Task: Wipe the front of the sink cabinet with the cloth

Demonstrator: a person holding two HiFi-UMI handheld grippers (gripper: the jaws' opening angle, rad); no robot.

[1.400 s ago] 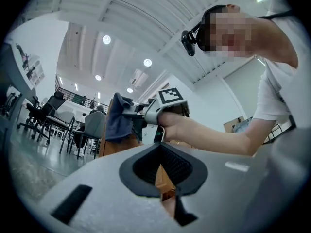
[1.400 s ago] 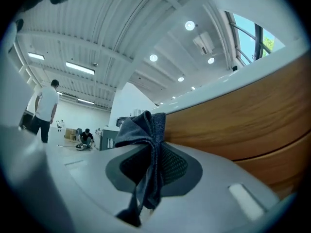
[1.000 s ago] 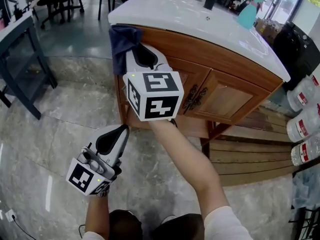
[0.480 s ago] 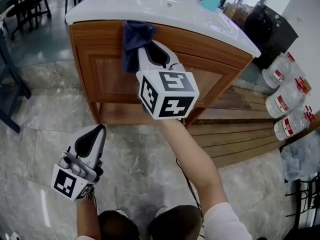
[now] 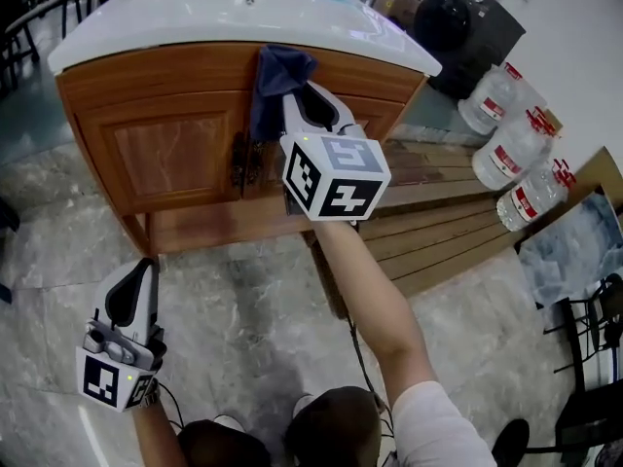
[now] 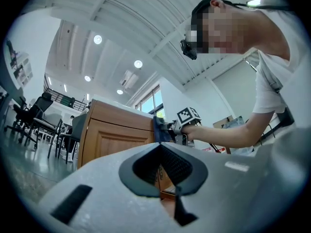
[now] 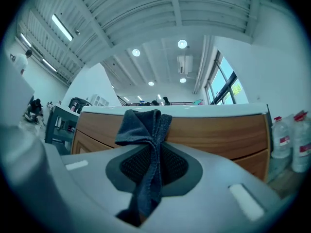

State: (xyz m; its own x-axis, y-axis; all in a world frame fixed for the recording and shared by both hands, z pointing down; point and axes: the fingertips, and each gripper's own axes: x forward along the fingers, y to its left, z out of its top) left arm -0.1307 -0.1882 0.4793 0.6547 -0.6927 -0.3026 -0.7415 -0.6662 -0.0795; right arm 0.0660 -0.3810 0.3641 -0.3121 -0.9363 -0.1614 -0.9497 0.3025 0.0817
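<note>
Your right gripper (image 5: pixel 297 100) is clamped on the dark blue cloth (image 5: pixel 273 81), near the top middle of the head view. The cloth is bunched up against the top rail of the wooden cabinet (image 5: pixel 156 149), just under the white sink (image 5: pixel 195 17). Your left gripper (image 5: pixel 146 270) hangs low at the lower left (jaws together, holding nothing), well apart from the cabinet.

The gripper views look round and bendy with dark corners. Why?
Left gripper view and right gripper view: wide-angle lenses give a round picture, dark corners and curved ceiling lines. Right gripper view: the cabinet front bows; the cloth is sharp. Head view: bends less.
</note>
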